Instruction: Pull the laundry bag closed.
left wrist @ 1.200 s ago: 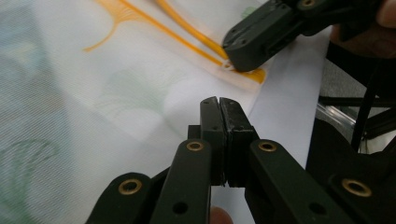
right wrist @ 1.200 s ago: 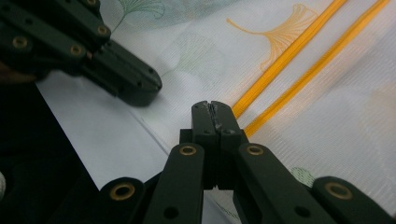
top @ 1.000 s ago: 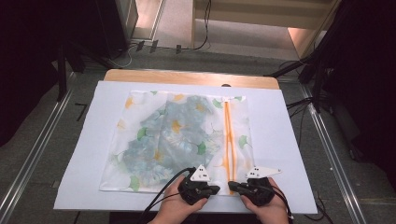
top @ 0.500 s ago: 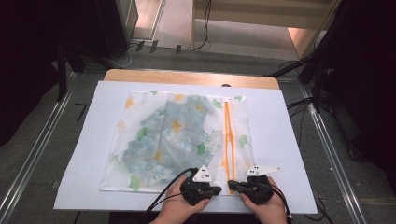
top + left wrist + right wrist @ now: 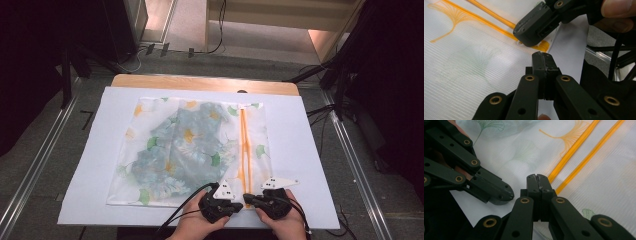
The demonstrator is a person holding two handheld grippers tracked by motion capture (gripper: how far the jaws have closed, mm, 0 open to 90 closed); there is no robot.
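On white paper (image 5: 310, 150), sheer leaf-printed cloth (image 5: 190, 145) (orange-striped)

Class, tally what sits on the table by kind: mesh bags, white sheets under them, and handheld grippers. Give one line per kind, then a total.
Mesh bag: 1
White sheet: 1
Grippers: 2, the left gripper and the right gripper, both shut at the bag's near edge
Total: 4

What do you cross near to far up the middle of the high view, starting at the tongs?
Left tongs and right tongs → mesh bag → white sheet → wooden table edge → grey floor.
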